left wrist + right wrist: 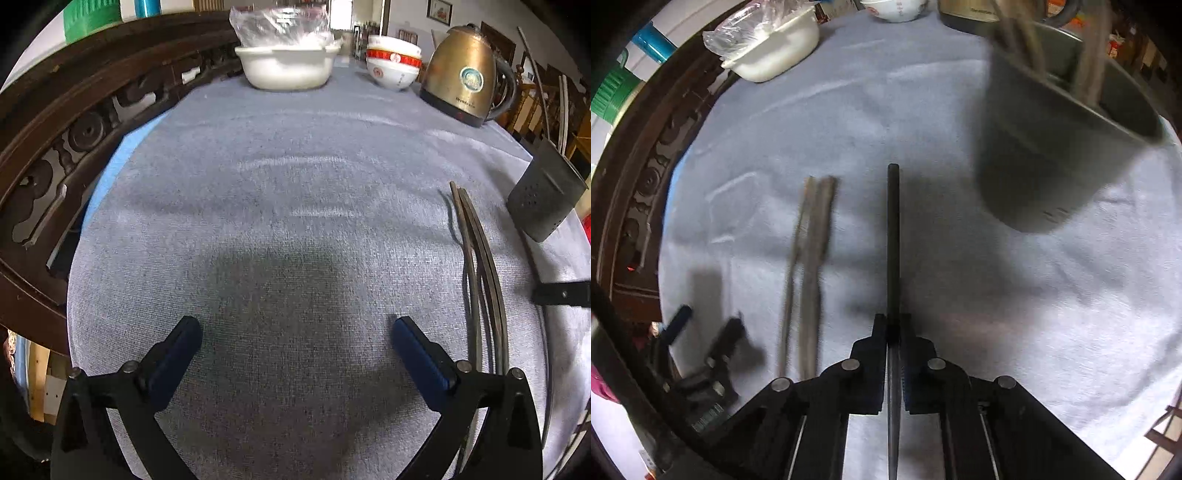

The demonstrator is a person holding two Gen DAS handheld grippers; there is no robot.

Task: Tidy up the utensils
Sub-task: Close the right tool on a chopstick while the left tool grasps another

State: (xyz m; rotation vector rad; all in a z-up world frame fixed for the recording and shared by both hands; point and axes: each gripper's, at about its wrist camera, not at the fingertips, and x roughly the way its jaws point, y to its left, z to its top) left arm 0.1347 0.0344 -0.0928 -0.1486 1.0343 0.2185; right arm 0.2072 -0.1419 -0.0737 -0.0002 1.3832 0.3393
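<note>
Here the right gripper (894, 328) is clamping a knife (893, 236), the left gripper (295, 343) is gaping empty; the thin blade may pivot short of the holder (1052, 147).

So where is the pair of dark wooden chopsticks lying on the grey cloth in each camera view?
Left wrist view: the pair of dark wooden chopsticks lies at the right, running away from the camera, just outside the left gripper's right finger.
Right wrist view: the same pair lies left of centre, left of the black-handled knife.
Shared landmark: the grey metal utensil holder, right of the chopsticks in both.
</note>
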